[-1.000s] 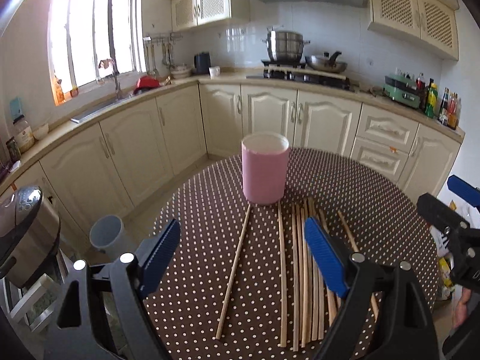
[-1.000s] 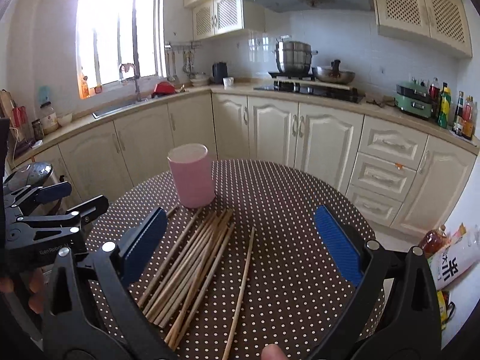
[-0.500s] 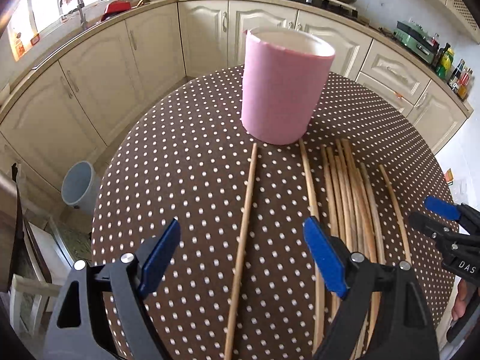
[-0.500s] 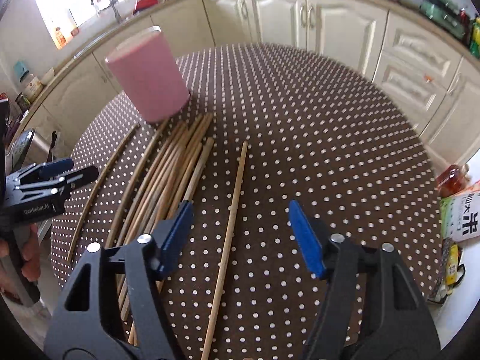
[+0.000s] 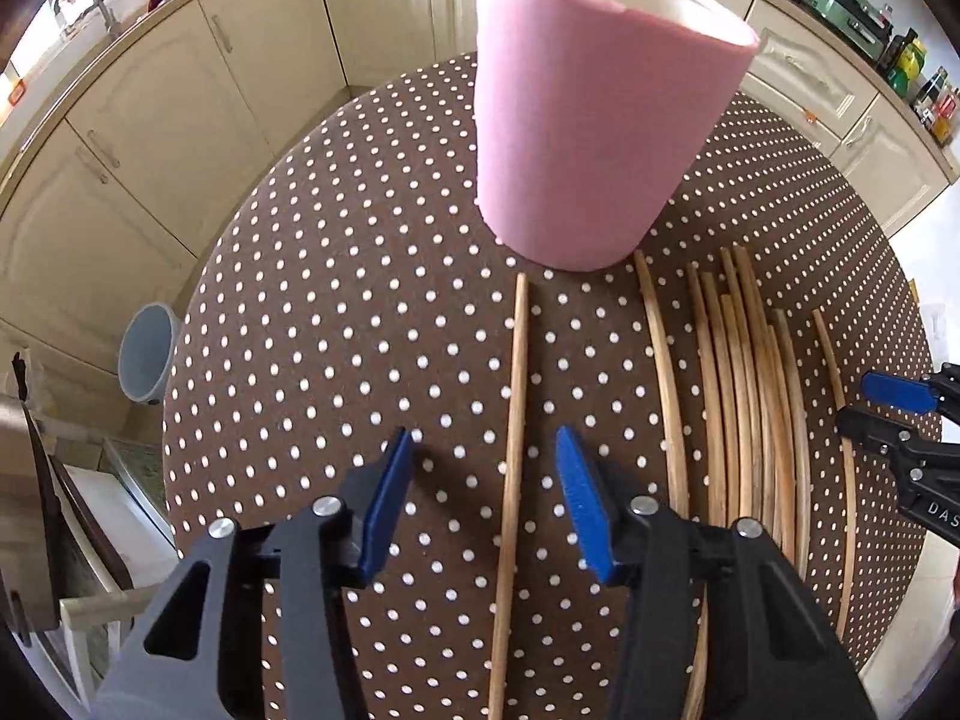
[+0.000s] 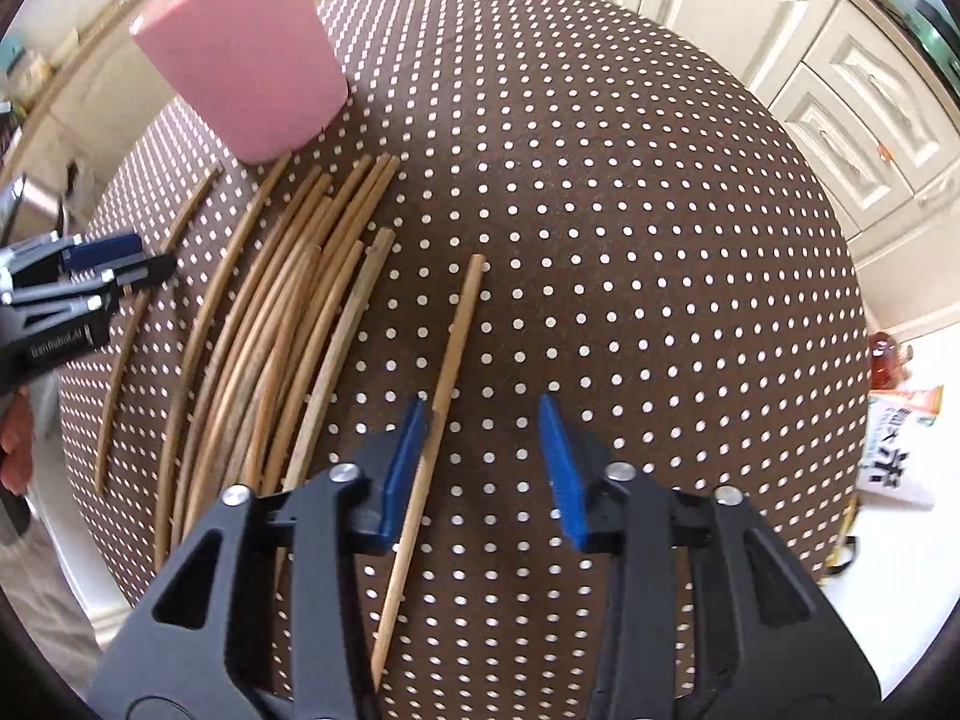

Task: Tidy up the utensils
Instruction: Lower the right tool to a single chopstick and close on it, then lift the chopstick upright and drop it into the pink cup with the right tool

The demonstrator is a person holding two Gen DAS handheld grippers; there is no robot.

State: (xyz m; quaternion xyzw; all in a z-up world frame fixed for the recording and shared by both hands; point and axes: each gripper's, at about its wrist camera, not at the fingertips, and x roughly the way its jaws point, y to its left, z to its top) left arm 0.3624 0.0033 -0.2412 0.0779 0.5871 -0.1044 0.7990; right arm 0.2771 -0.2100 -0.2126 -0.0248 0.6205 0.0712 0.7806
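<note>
A pink cup point(image 5: 600, 120) point(image 6: 240, 48) stands upright on the dotted table. Several wooden chopsticks point(image 5: 738, 390) point(image 6: 288, 312) lie bunched in front of it. One lone chopstick point(image 5: 516, 420) lies left of the bunch, between the pads of my left gripper point(image 5: 485, 441). Those jaws are closing and neither pad touches it. My right gripper point(image 6: 482, 408) points down over another lone chopstick point(image 6: 456, 330) right of the bunch. Its jaws are closing too; the stick runs along the left pad, with the right pad well apart. Each gripper shows in the other's view: right gripper point(image 5: 894, 414), left gripper point(image 6: 90, 276).
The round table point(image 5: 360, 300) point(image 6: 600, 180) wears a brown cloth with white dots and drops off on all sides. A grey bin point(image 5: 147, 354) stands on the floor to the left. A bottle point(image 6: 888, 354) and a printed bag point(image 6: 894, 444) lie on the floor to the right. Cream cabinets ring the room.
Both grippers have dropped towards the table and tipped downwards. Both pairs of jaws have narrowed from wide open. Each now straddles a lone chopstick.
</note>
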